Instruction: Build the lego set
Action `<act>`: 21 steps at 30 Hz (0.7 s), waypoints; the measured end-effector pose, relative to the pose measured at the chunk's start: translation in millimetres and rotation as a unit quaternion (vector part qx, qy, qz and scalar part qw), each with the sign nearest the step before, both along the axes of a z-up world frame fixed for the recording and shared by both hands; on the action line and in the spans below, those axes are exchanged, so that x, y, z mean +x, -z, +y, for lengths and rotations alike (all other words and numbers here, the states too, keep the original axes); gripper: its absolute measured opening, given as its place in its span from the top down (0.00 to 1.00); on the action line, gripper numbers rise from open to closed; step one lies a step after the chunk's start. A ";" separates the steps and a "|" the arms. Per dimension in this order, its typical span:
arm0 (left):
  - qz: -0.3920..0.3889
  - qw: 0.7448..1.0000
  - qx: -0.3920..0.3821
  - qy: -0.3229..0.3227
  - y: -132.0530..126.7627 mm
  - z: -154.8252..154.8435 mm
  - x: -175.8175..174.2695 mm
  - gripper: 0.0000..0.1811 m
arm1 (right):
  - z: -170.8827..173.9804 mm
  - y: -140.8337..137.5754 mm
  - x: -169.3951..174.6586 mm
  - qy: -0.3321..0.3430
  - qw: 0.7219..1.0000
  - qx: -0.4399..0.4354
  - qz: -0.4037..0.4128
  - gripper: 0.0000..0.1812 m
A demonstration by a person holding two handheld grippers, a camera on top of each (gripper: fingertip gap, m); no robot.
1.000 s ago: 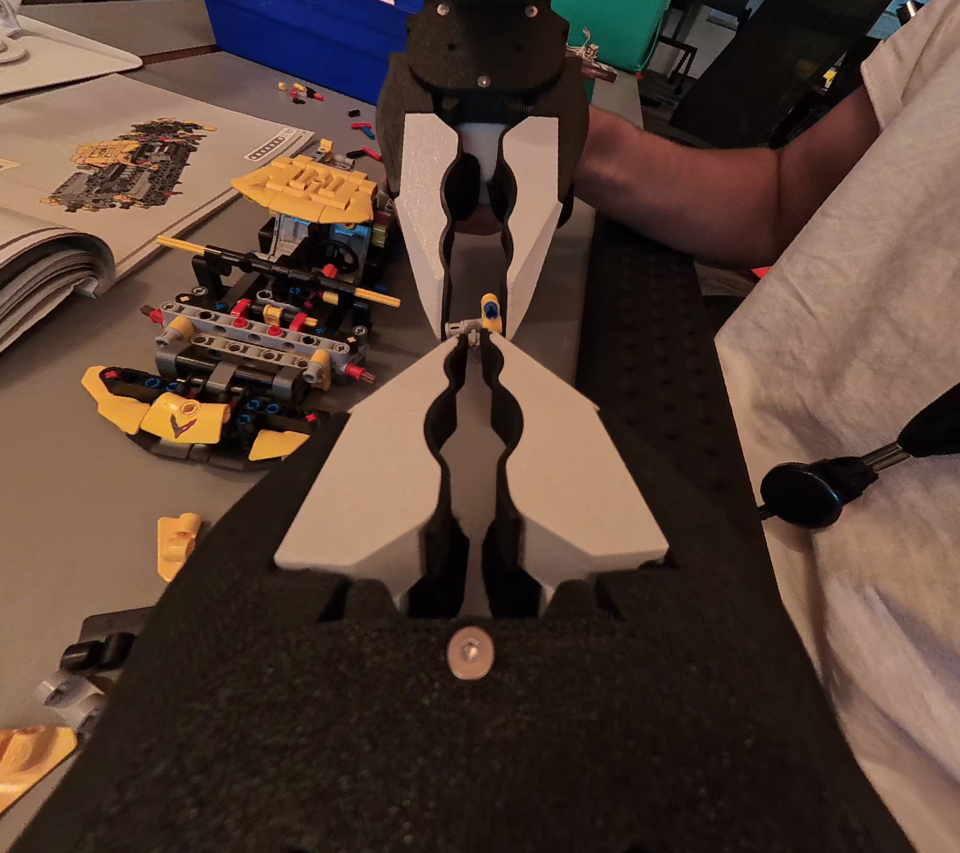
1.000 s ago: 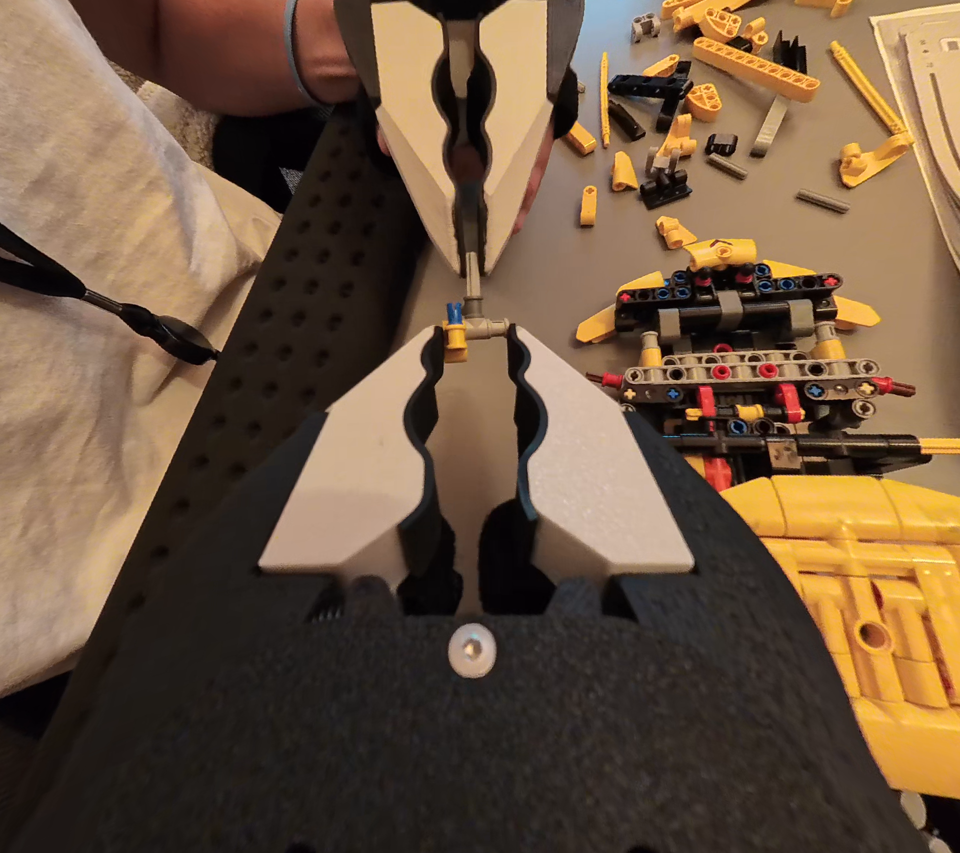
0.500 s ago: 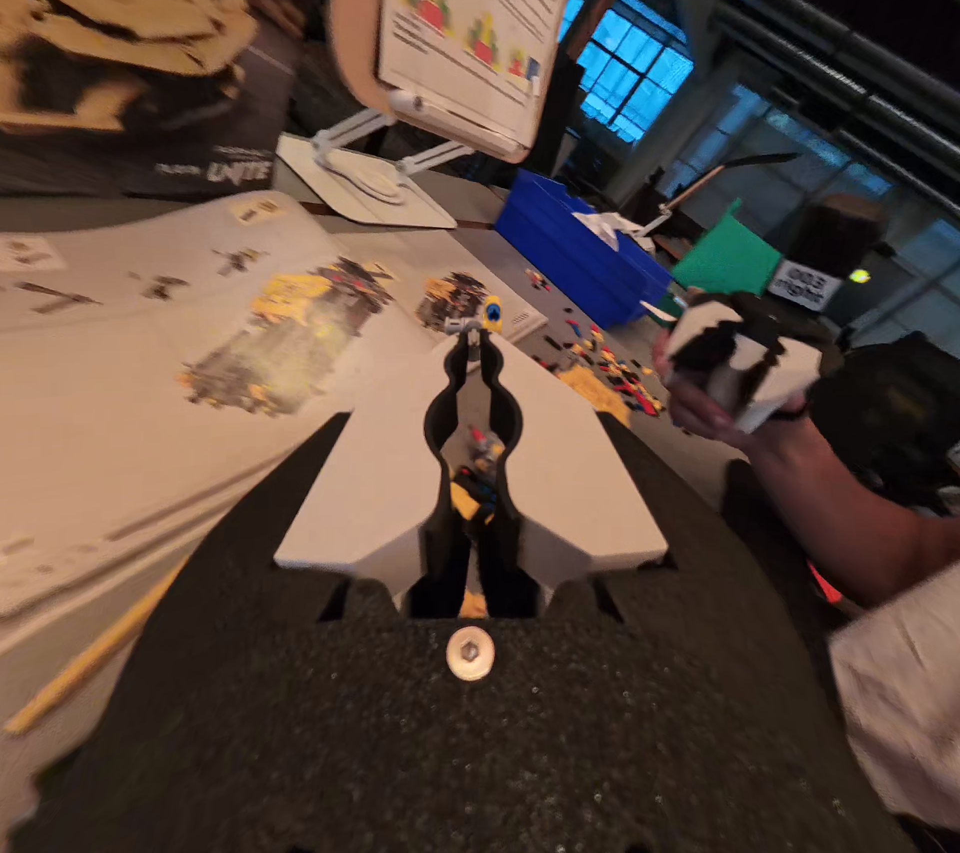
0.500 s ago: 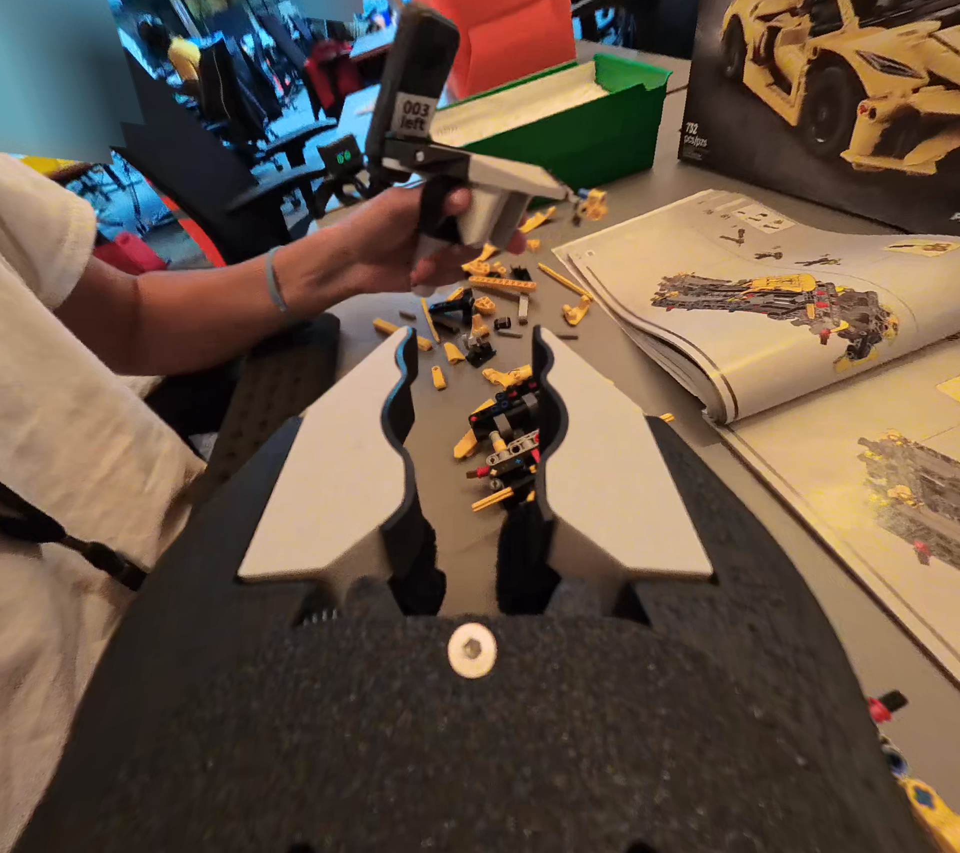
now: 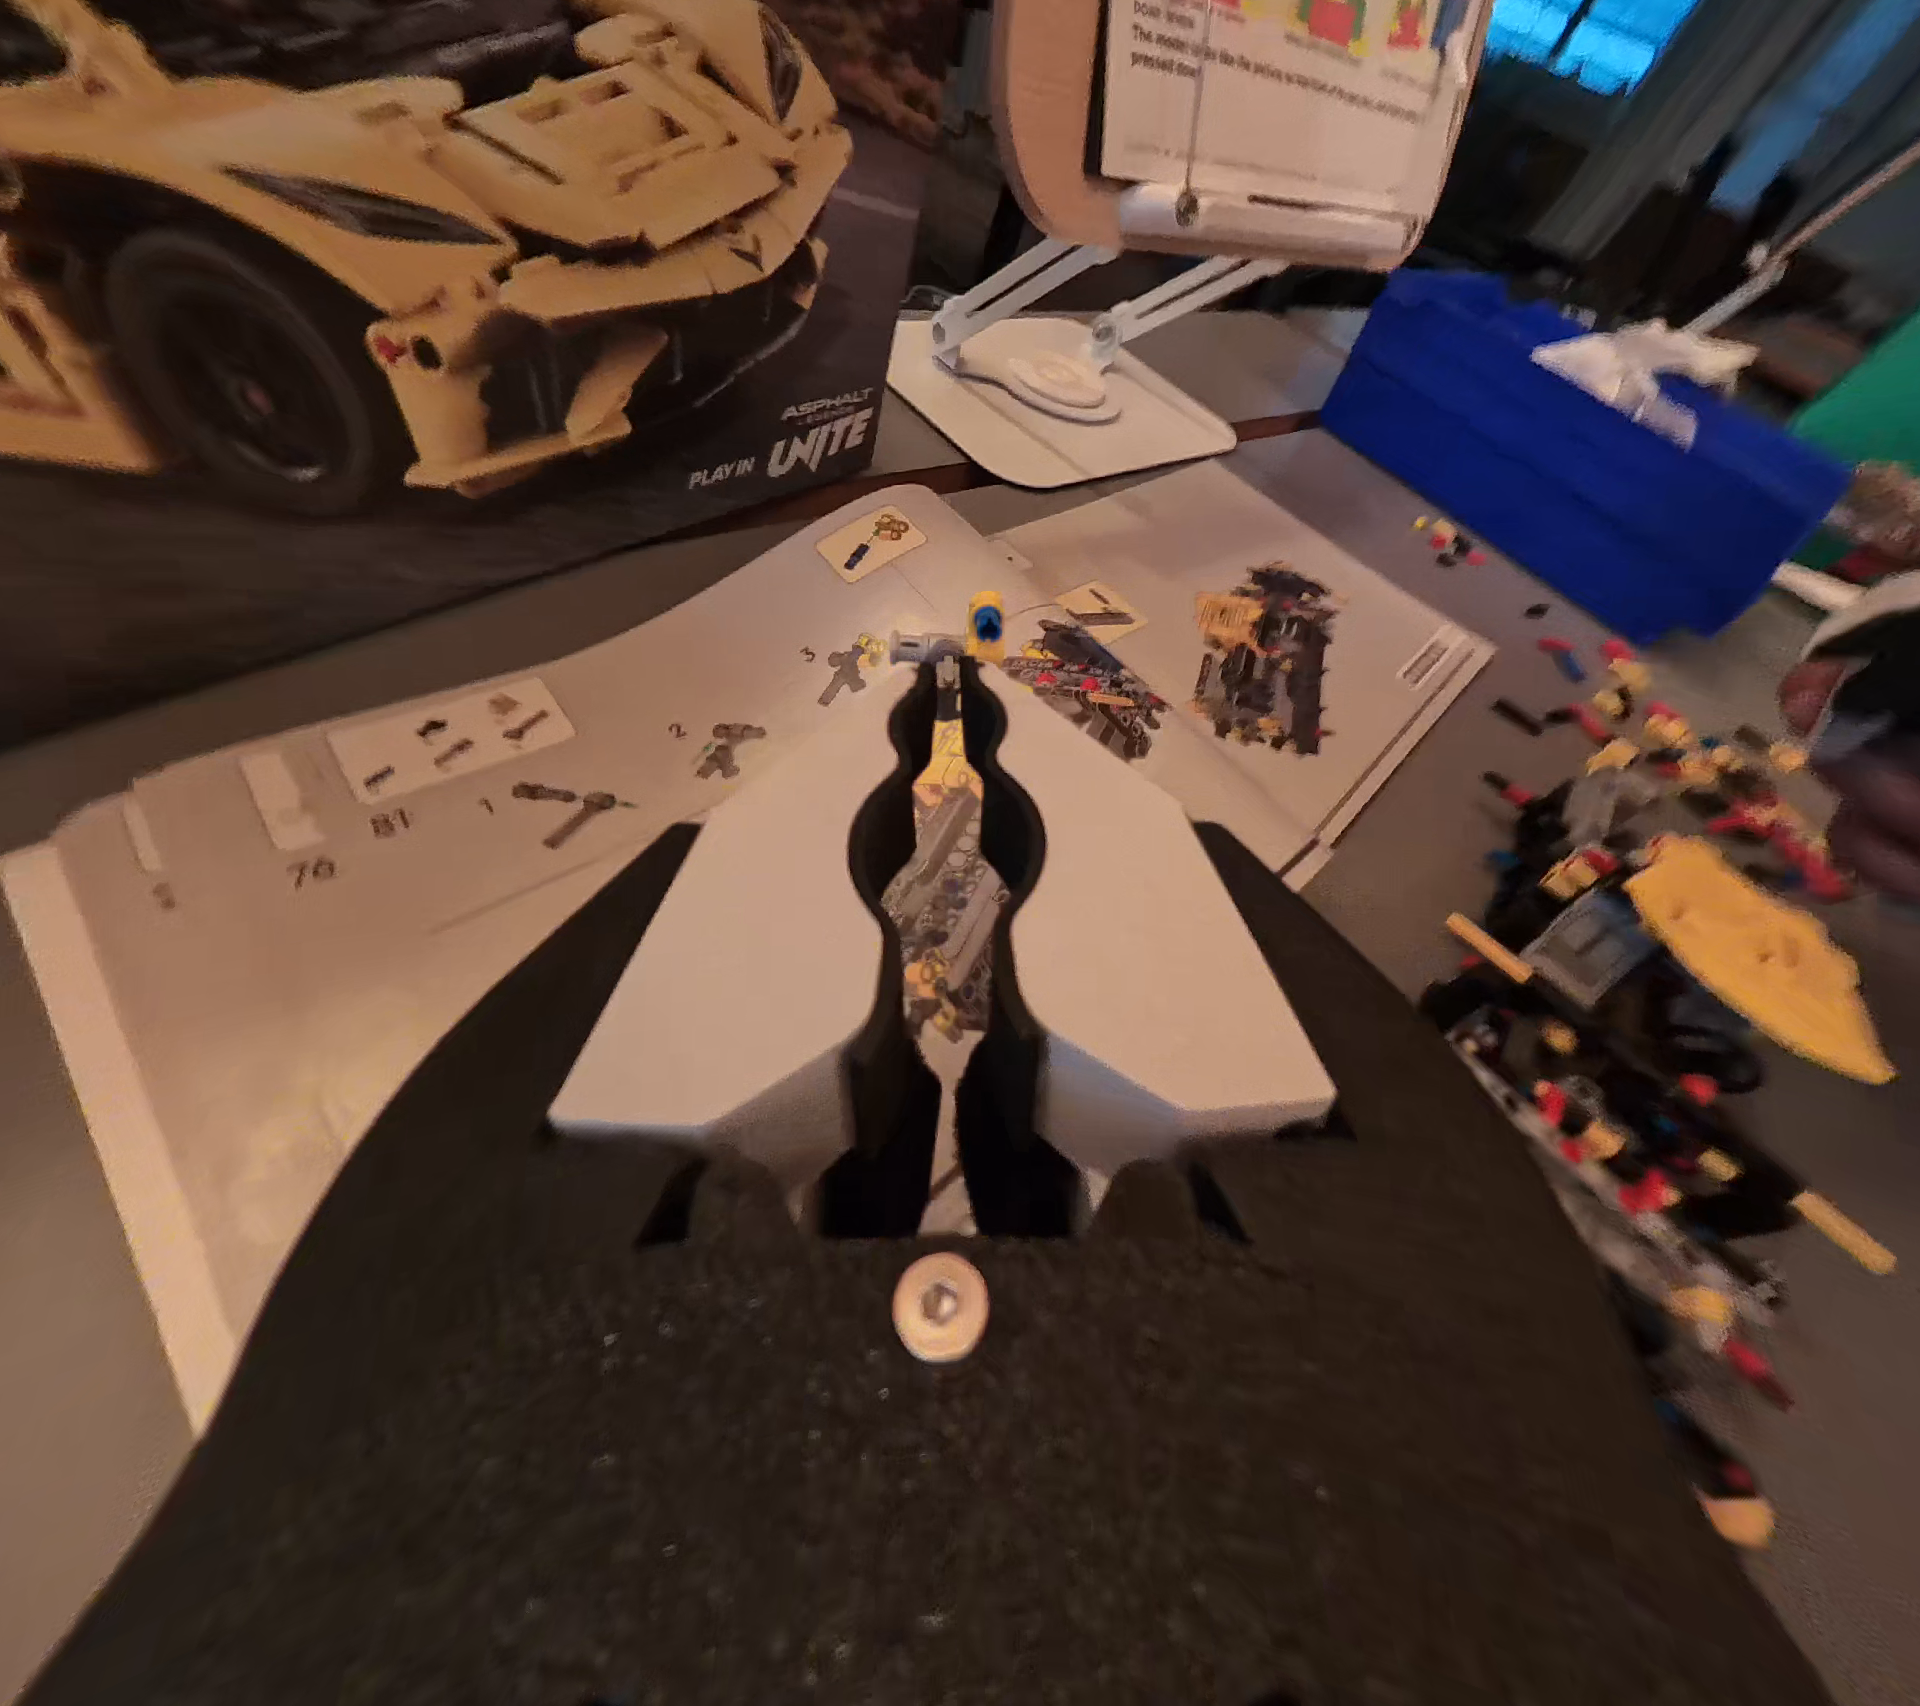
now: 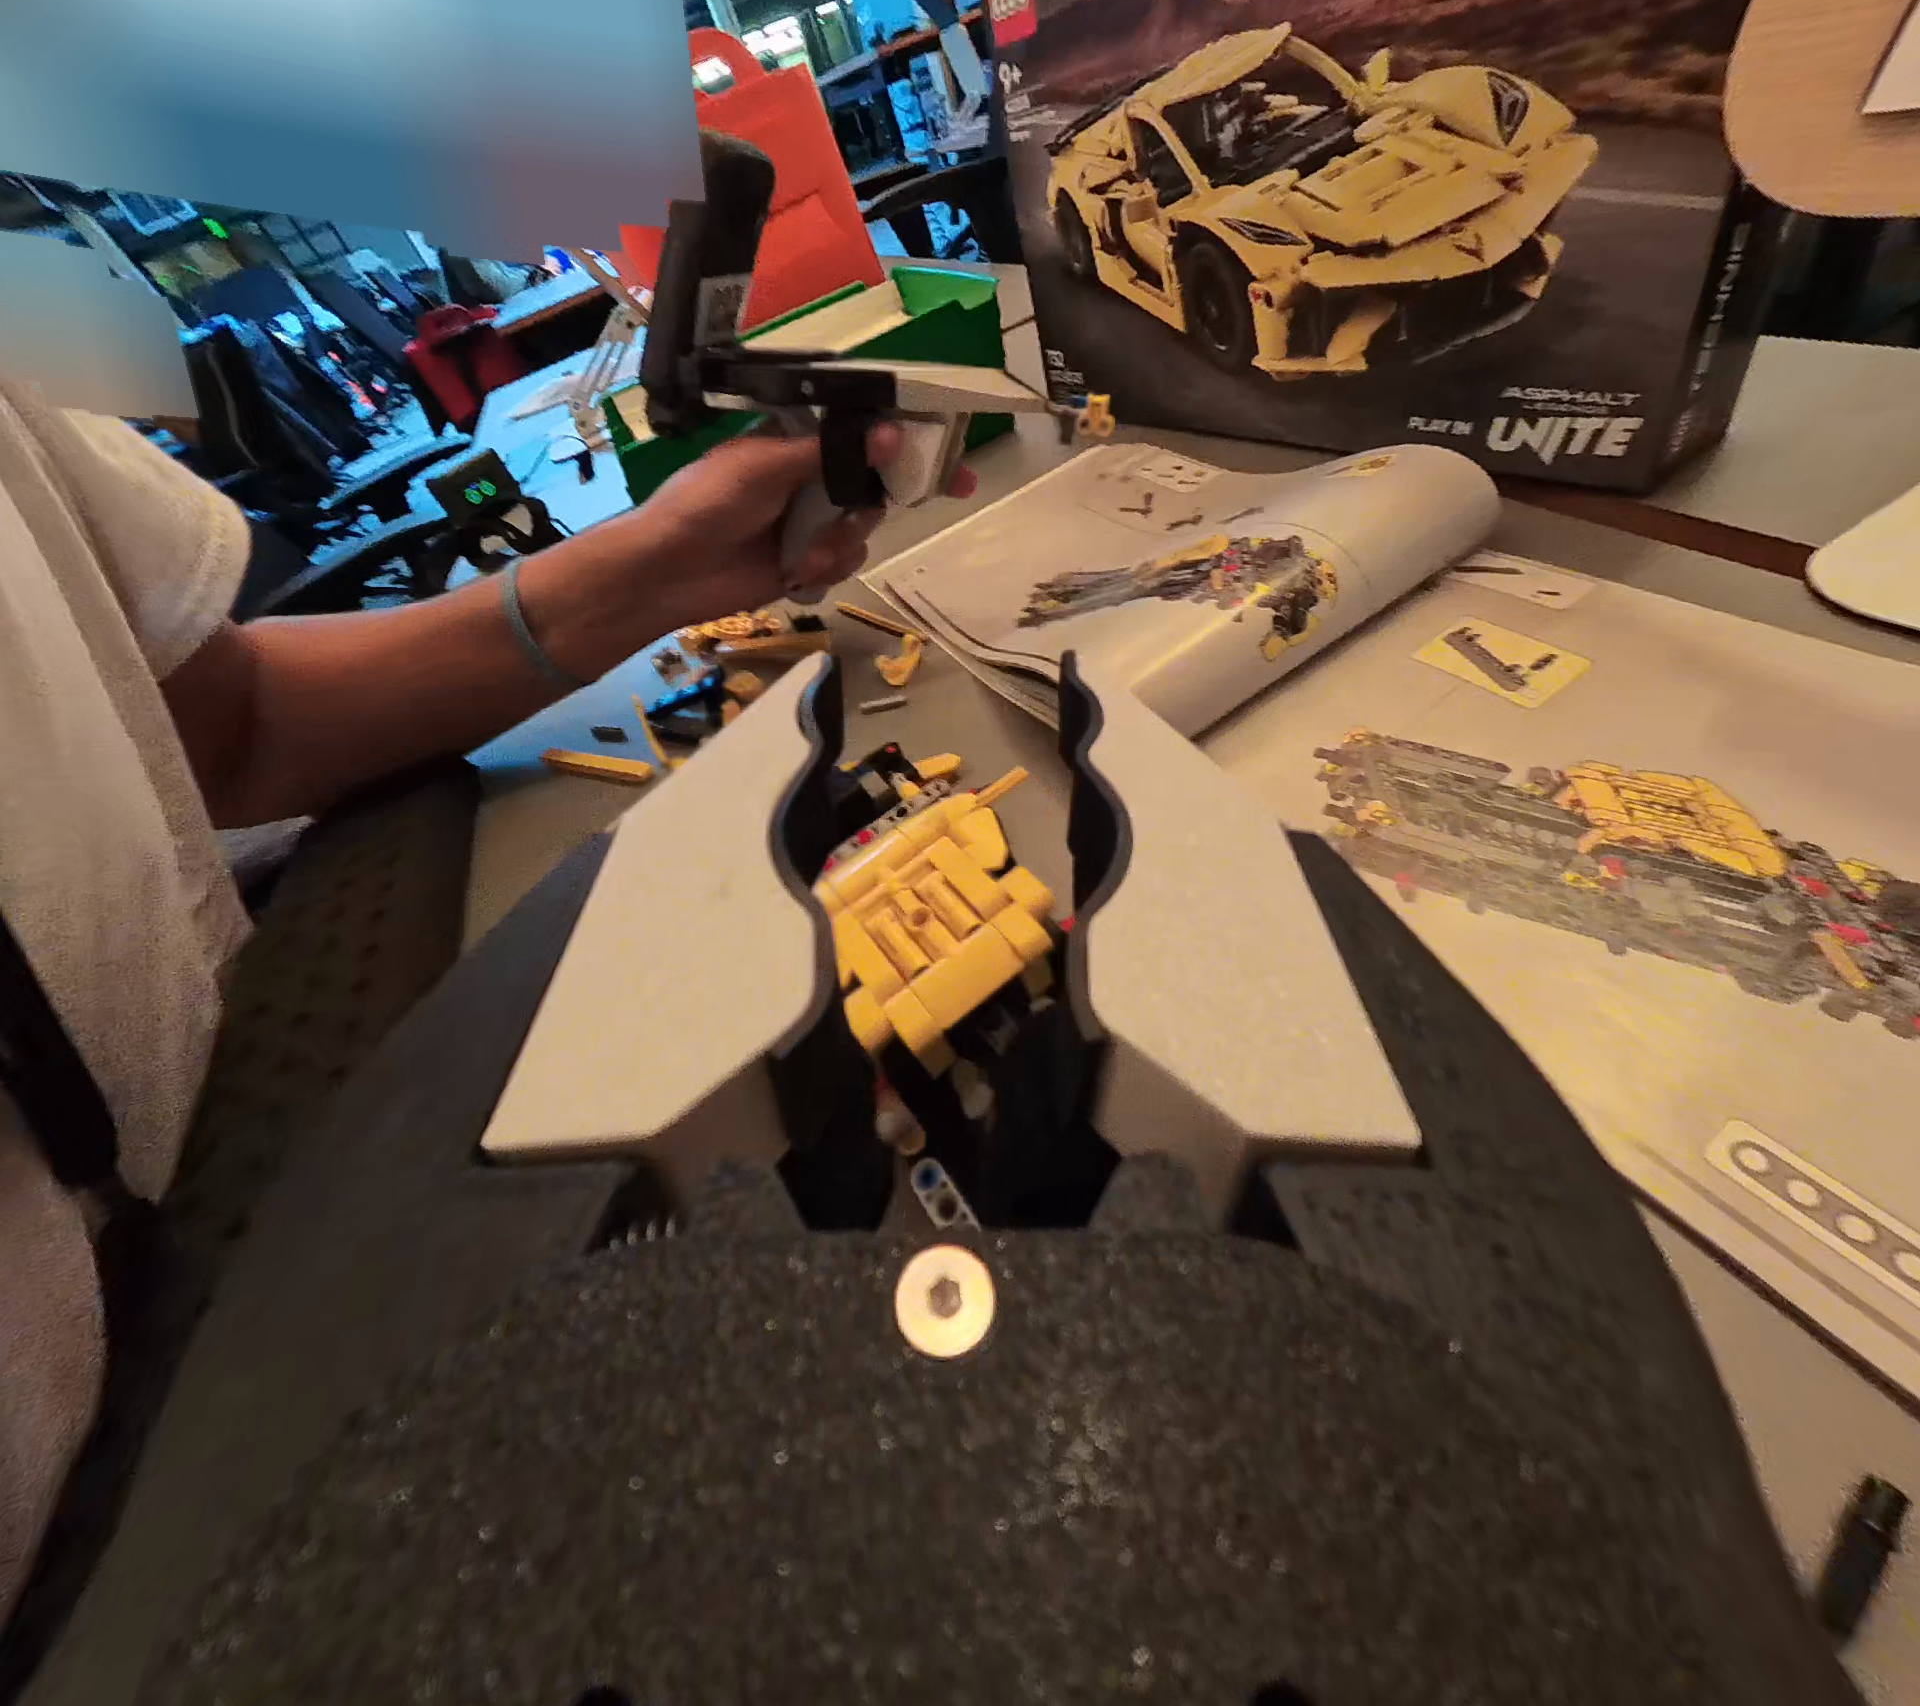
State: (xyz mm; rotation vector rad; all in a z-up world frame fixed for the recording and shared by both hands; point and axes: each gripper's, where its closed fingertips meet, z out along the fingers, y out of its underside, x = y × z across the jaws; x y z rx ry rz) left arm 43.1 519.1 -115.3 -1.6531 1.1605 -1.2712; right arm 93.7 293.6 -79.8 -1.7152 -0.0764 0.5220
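My left gripper [image 5: 940,682] is shut on a small assembly [image 5: 954,640]: a grey connector with a yellow and blue piece. It holds the assembly in the air above the open instruction booklet [image 5: 499,825]. In the right wrist view the left gripper [image 6: 1039,399] is held up in a hand, with the small assembly [image 6: 1086,407] at its tips. My right gripper [image 6: 948,674] is open and empty, above the partly built car model [image 6: 935,918] with its yellow panels. The model also lies at the right of the left wrist view [image 5: 1662,981].
The set's box [image 6: 1351,150] stands at the back of the grey table. The open booklet [image 6: 1195,596] covers the middle. Loose yellow and black pieces [image 6: 727,680] lie at the left. There is also a green bin [image 6: 935,316], a blue bin [image 5: 1558,451] and a sheet on a white stand [image 5: 1247,46]. About 25 centimeters separates my left fingertips from my right.
The grippers, tip to tip a second ago, have parted. The right one let go of the assembly and opened. The left one lifted it and swung it over the booklet.
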 end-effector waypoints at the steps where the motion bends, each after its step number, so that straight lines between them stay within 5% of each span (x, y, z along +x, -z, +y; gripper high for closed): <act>1: 0.004 1.000 0.024 0.009 1.0 -2.7 2.5 0.98 | 0.1 2.9 2.6 0.006 1.000 -0.003 -0.008 0.78; 7: 0.025 0.989 0.142 0.029 7.9 -17.4 9.8 0.98 | 1.0 13.1 6.5 0.013 0.999 -0.016 -0.030 0.79; 21: 0.058 0.993 0.098 0.016 22.6 -12.0 -3.6 0.98 | 1.8 17.2 3.7 0.011 0.999 -0.018 -0.046 0.79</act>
